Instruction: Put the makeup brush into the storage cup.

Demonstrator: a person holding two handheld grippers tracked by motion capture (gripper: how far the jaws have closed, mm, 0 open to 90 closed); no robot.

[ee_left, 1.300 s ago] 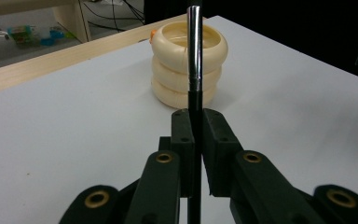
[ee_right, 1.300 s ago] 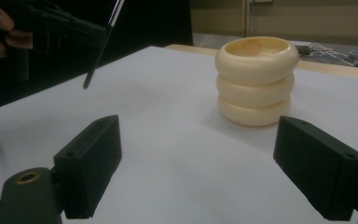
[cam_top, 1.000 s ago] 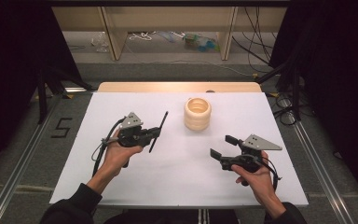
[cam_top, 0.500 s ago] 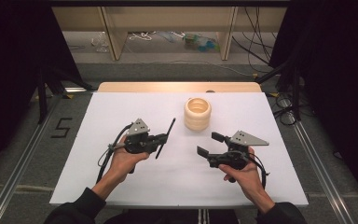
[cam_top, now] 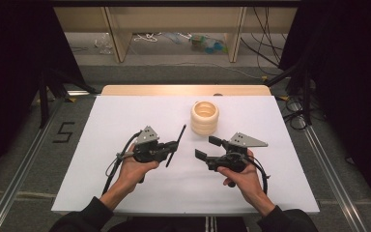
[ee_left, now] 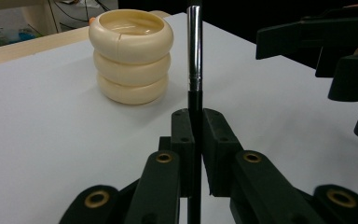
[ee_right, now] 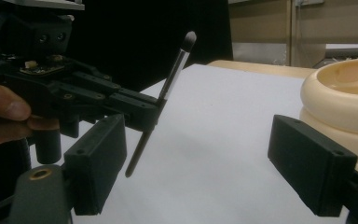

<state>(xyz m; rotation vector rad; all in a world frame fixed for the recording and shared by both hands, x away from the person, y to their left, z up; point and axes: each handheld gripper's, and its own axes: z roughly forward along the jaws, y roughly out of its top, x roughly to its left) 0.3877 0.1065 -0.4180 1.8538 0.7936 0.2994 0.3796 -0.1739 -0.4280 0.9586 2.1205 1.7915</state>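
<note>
Slim black makeup brush with chrome ferrule [ee_left: 194, 56] was clamped in left gripper [cam_top: 172, 147]; right gripper [cam_top: 207, 148] was held wide, beside cream ribbed ring-stack pot [cam_top: 205, 117].

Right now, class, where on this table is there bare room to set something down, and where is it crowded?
Free: the white table left of the ringed holder, and the near strip before both hands. Crowded: the middle, between the left gripper clamping the brush, the open right gripper and the holder.
</note>
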